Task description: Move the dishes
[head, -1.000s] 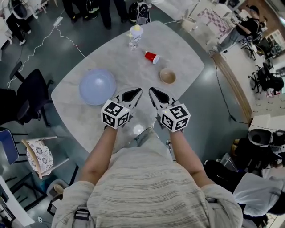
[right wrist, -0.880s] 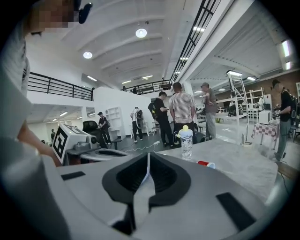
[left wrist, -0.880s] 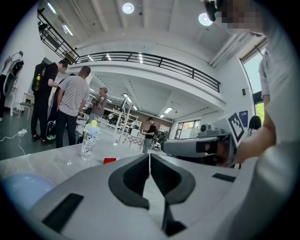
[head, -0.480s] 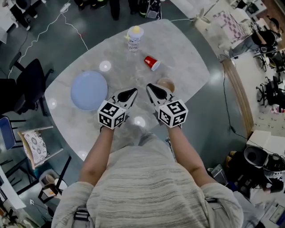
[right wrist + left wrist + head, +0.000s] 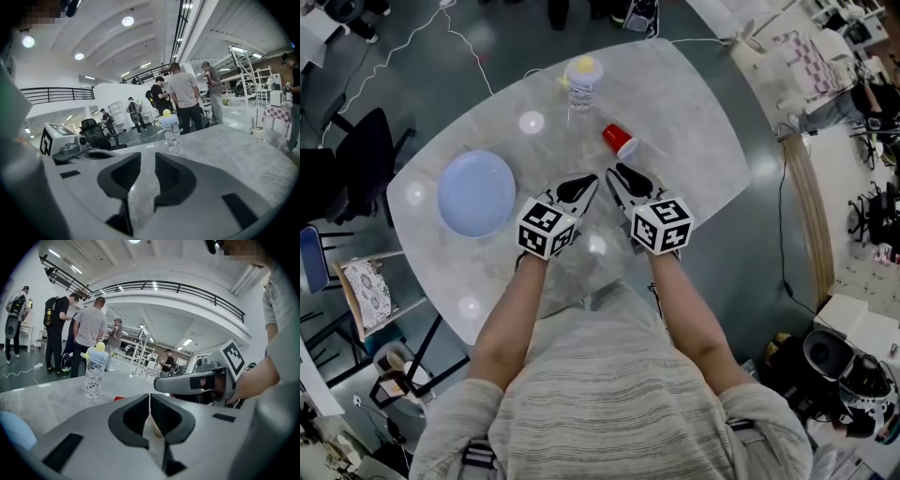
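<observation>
A pale blue plate (image 5: pixel 476 193) lies on the left part of the grey marble table (image 5: pixel 694 150). A red cup (image 5: pixel 619 141) lies on its side near the middle, just beyond my grippers. The small brown bowl is hidden under my right gripper (image 5: pixel 614 172) in the head view. In the left gripper view a tan bit of the bowl (image 5: pixel 155 426) shows through the jaws. My left gripper (image 5: pixel 589 180) is shut and holds nothing. My right gripper is also shut and holds nothing, with a thin slit between its jaws. Both hover close together, tips pointing away from me.
A clear bottle with a yellow top (image 5: pixel 581 80) stands at the table's far side. A black office chair (image 5: pixel 356 164) and a patterned chair (image 5: pixel 370 295) stand left of the table. Several people (image 5: pixel 185 101) stand beyond the far edge.
Both grippers have moved forward over the table and closer together. The right gripper now covers the brown bowl, which showed beside it before.
</observation>
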A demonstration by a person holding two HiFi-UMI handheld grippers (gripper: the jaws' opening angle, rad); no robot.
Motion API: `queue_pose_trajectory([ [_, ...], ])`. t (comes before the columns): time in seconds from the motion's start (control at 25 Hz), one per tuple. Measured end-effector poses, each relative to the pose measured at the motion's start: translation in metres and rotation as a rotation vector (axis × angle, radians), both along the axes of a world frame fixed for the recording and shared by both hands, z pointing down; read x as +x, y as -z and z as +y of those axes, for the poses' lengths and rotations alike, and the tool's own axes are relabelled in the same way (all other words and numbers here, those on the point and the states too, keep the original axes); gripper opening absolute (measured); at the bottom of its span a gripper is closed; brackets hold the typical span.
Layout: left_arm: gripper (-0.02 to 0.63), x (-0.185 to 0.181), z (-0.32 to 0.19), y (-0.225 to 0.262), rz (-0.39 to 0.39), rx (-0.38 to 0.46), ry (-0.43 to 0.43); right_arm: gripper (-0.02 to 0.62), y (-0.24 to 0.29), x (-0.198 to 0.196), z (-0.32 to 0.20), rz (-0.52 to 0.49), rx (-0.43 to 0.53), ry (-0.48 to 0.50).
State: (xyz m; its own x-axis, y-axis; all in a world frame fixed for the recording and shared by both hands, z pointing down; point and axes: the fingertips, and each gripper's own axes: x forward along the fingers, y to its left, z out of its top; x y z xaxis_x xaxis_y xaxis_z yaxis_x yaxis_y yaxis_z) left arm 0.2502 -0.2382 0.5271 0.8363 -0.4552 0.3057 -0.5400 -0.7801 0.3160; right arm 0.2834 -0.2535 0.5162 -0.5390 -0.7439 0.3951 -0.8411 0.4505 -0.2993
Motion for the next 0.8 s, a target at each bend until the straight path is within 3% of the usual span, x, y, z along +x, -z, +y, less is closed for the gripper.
queue_pose_trajectory([
  [0.8, 0.025, 0.038, -0.049, -0.054, -0.081, -0.102, -0.012, 0.179, -0.094, 0.055, -0.064, 0.051, -0.304, -0.206],
])
